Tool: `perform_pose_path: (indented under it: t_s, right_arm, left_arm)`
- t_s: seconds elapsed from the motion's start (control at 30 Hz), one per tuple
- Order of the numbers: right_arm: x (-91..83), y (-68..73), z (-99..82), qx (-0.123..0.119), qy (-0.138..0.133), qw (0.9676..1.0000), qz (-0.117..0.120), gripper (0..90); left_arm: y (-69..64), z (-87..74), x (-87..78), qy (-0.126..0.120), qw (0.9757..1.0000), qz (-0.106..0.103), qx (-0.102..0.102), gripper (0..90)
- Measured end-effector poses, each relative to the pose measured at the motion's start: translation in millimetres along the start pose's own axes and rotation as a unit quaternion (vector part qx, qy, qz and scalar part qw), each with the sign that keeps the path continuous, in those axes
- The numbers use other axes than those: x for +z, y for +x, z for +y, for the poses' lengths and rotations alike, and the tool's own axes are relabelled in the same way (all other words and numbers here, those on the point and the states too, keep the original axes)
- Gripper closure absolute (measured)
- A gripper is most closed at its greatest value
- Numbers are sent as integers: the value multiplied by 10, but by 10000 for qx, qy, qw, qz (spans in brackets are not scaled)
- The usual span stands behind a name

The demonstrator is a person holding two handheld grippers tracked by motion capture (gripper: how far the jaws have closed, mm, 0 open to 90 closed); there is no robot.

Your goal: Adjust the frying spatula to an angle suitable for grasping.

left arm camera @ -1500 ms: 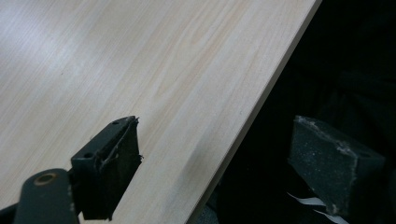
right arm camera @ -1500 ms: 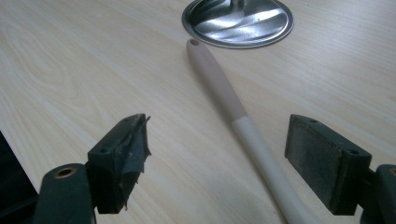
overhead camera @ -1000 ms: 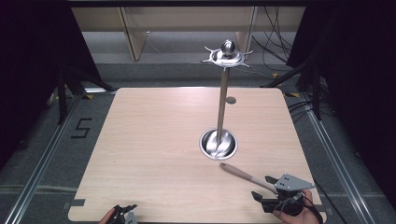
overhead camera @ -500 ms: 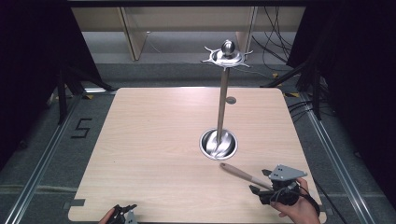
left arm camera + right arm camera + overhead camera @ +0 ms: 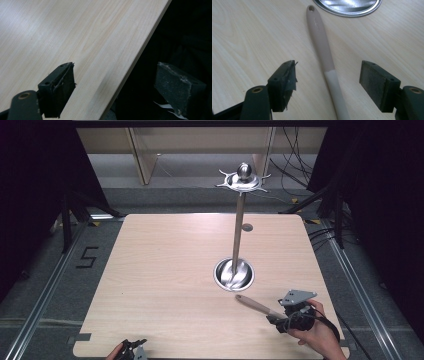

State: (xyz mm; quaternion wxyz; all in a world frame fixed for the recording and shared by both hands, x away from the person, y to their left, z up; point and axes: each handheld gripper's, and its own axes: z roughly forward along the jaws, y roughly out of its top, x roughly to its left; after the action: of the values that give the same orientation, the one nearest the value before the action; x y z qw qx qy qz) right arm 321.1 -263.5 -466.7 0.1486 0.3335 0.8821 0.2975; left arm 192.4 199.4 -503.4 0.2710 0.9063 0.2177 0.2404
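Beige-handled utensil (image 5: 324, 52) lies flat on the wooden table (image 5: 165, 270), just in front of the steel stand base (image 5: 233, 274). Its long axis runs toward that base — holed handle tip nearest it. The right gripper (image 5: 327, 85) straddles the handle; its jaws have just been closing but stand clear, so nothing is gripped yet. The left gripper (image 5: 117, 92) rests open at the near edge, well apart from the base.
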Motion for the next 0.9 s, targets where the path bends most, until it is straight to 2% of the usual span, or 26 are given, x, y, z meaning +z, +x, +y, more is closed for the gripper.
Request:
perform_pose_path:
  t_s: [0.1, 0.17, 0.23, 0.27, 0.3, 0.37, 0.4, 0.43, 0.47, 0.63, 0.67, 0.7, 0.73, 0.8, 0.83, 0.9]
  right_arm:
    - [55, -8, 61, 45, 146, 9999, 57, 329]
    - [104, -26, 125, -33, 414, 9990, 144, 359]
    - [133, -22, 140, -46, 406, 9991, 117, 368]
    - [142, -26, 168, -84, 514, 9985, 151, 372]
    - [169, -29, 186, -140, 514, 9985, 92, 385]
    - [181, -52, 222, -234, 637, 9975, 198, 404]
    - [187, -39, 237, -120, 756, 9969, 190, 410]
    - [206, -44, 249, -172, 767, 9968, 148, 421]
    - [231, -46, 276, -121, 849, 9961, 226, 428]
    - [283, -44, 326, -182, 1027, 9942, 254, 463]
    - [293, -58, 341, -265, 1021, 9941, 263, 475]
    - [294, -46, 353, -230, 1067, 9937, 247, 492]
    - [310, -66, 368, -352, 1084, 9930, 306, 508]
    - [312, -58, 370, -279, 1157, 9924, 327, 515]
    - [330, -72, 379, -292, 1278, 9909, 300, 524]
    - [348, -70, 378, -325, 1291, 9906, 312, 534]
  left_arm:
    - [-2, 1, -2, -8, 10000, -9, 18, 155]
    - [1, 0, 6, -11, 10000, -75, -10, 155]
    - [1, 0, 0, -14, 10000, -38, 3, 155]
    - [1, -1, -7, -16, 10000, 5, 26, 155]
    - [5, -1, -7, -1, 10000, 19, 20, 155]
    - [3, 0, -5, -21, 10000, 33, 9, 155]
    - [3, 0, -13, -39, 10000, -15, 2, 155]
    - [2, 1, -15, -43, 10000, -13, 9, 155]
    - [2, 2, -16, -36, 10000, -8, 10, 155]
    - [-1, 1, -6, 0, 10000, 16, 35, 155]
    - [0, 1, -6, -8, 10000, -15, 23, 155]
    - [0, 1, -6, -8, 10000, -21, 26, 155]
    - [-2, 1, -7, -10, 10000, -13, 30, 155]
    - [-3, 0, -1, -12, 10000, 53, 25, 155]
    - [-1, 0, 2, -16, 10000, 48, 13, 155]
    - [-2, 0, 3, -12, 10000, 31, 24, 155]
